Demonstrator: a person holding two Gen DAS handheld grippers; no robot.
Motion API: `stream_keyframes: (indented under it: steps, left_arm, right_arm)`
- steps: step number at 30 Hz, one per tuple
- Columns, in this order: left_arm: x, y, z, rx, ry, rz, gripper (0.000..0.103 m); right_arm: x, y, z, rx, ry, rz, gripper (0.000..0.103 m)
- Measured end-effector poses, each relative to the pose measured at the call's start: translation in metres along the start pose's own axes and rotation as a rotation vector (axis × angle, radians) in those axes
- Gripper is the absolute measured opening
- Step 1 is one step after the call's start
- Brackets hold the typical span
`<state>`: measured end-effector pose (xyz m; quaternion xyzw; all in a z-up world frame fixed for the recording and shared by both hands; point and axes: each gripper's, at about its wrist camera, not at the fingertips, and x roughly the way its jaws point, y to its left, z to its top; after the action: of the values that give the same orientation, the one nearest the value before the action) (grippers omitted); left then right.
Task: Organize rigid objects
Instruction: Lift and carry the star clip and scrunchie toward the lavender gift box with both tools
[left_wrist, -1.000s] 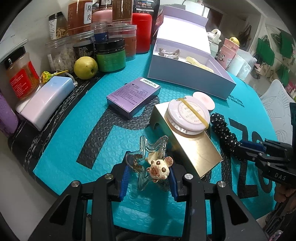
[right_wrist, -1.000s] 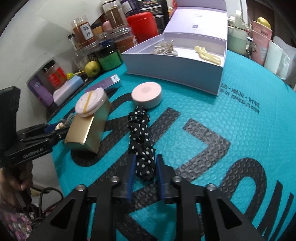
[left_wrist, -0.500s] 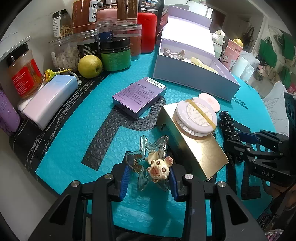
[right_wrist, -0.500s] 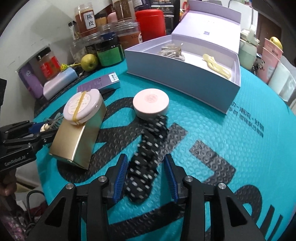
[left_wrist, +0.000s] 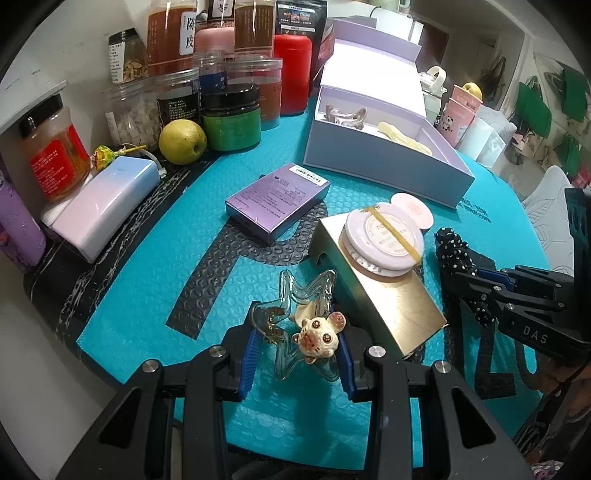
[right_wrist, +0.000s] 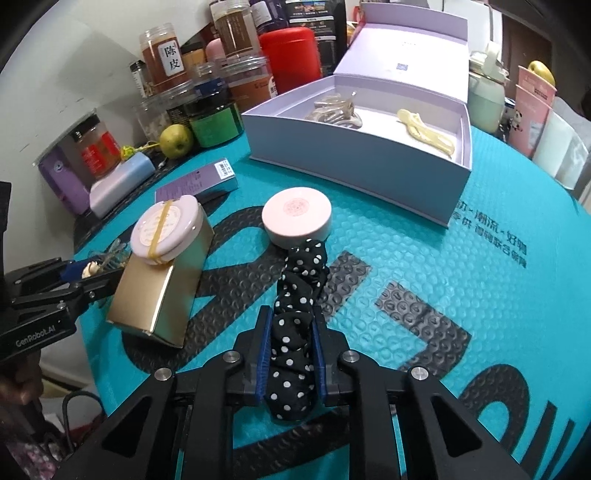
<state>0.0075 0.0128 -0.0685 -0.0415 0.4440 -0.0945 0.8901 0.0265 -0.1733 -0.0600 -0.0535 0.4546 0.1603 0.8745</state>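
The right gripper (right_wrist: 290, 360) pinched the black polka-dot fabric scrunchie (right_wrist: 295, 325), and the left gripper (left_wrist: 295, 358) clamped the clear star-shaped hair claw (left_wrist: 295, 314), likely bound for the open lilac box (right_wrist: 369, 173).

The table (left_wrist: 155, 295) is viewed closely, downward, from behind each claw; the gold box (left_wrist: 380, 291) and lavender box (right_wrist: 369, 162) are shared.

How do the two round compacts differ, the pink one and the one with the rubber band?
The pink compact lies flat on the teal mat; the banded compact sits tilted atop the gold box. The pink one is plain; the other is paler, lilac-white, with a yellow rubber band across it. Both are round, closed discs with a printed centre.
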Motion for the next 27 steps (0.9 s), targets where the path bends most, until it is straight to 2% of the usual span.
stream_keyframes:
  steps: [14,27]
  left_arm:
    - [-0.029,-0.018,0.002,0.043,-0.062,-0.009,0.035]
    - [-0.027,-0.057,0.008,0.116,-0.055,-0.098,0.035]
  right_arm:
    - [-0.022,0.010,-0.007,-0.020,-0.032,0.066,0.020]
    - [-0.053,0.002,-0.017,0.021,-0.082,0.068,0.020]
